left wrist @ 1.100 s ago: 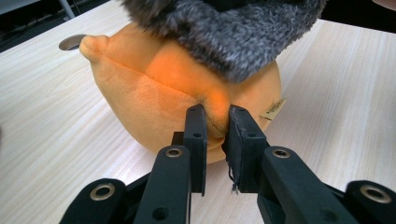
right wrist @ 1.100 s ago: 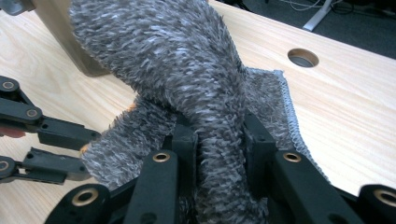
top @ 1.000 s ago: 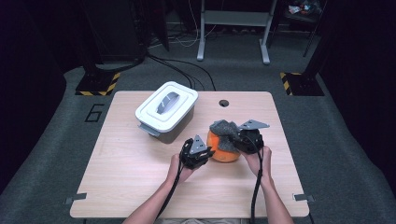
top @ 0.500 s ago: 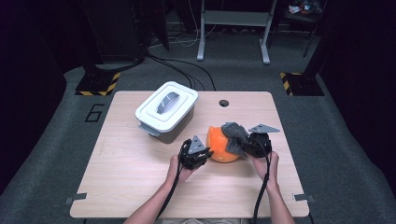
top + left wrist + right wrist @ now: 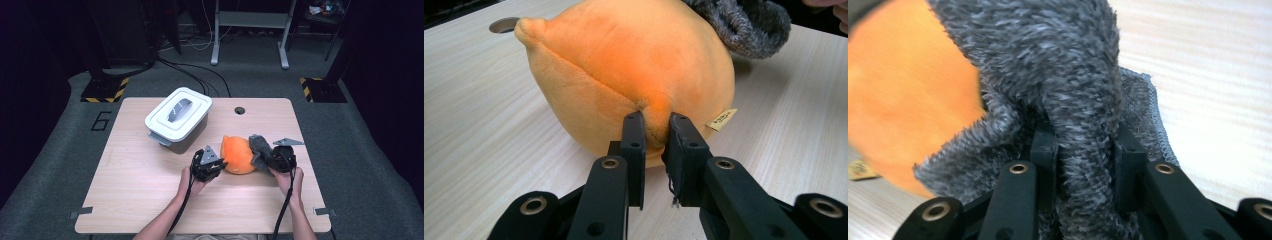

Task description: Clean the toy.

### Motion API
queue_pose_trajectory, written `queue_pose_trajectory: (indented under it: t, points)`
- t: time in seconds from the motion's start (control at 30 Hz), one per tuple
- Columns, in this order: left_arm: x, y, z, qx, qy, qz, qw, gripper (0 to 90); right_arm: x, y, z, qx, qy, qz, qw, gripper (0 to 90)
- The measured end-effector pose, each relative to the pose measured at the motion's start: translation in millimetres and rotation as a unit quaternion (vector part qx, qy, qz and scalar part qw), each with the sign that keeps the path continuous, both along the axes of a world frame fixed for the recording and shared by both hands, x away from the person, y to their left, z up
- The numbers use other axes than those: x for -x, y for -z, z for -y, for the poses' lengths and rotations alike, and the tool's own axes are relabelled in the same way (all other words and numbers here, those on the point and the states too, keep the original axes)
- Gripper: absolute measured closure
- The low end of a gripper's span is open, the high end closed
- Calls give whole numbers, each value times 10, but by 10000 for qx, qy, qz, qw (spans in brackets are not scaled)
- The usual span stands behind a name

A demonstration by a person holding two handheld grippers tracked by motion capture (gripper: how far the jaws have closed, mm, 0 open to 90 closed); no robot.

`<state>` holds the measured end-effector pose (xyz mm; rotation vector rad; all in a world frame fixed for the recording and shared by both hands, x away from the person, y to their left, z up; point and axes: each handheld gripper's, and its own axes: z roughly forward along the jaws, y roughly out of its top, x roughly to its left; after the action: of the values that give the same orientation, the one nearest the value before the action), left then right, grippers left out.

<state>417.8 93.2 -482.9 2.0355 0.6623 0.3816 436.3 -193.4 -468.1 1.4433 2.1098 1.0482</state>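
An orange plush ball point(image 5: 237, 155) lies on the wooden table point(image 5: 130, 190) near its middle. My left gripper point(image 5: 216, 166) is at its left side, shut on a pinch of the orange plush fabric point(image 5: 655, 125). A small tan label point(image 5: 720, 119) hangs from the plush. A grey fuzzy cloth point(image 5: 260, 149) drapes against the plush's right side. My right gripper point(image 5: 267, 161) is shut on a fold of that grey cloth point(image 5: 1083, 120), with the orange plush point(image 5: 913, 90) blurred to its left.
A white lidded box point(image 5: 178, 118) with a grey handle stands at the back left of the table. A round cable hole point(image 5: 239, 110) is near the far edge. Dark floor, cables and metal stands surround the table.
My right gripper has moved right and down with the grey cloth, pulling it off the top of the plush to its right side. The left gripper has stayed put.
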Motion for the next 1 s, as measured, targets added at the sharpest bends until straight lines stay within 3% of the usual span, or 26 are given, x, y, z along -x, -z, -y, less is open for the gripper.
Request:
queue_pose_trajectory:
  t: [0.43, 0.6, 0.73, 0.87, 1.0]
  points:
    - [-24, 30, -38, -18, -115, -61, 9999, 786, -142, 323, 13, 245, 90, -633, 9977, 697]
    - [-23, 25, -48, -55, -111, -60, 9999, 786, -158, 364, -9, 303, 66, -662, 9973, 707]
    - [-19, 16, -48, -82, -109, -3, 9999, 788, -129, 299, 65, 305, 83, -527, 9981, 748]
    - [-16, 12, -45, -74, -108, -4, 9999, 788, -41, 99, 185, 189, 199, -224, 9994, 753]
    - [-16, 6, -42, -86, -130, 52, 9999, 787, 24, -181, 171, 140, 75, 102, 9998, 750]
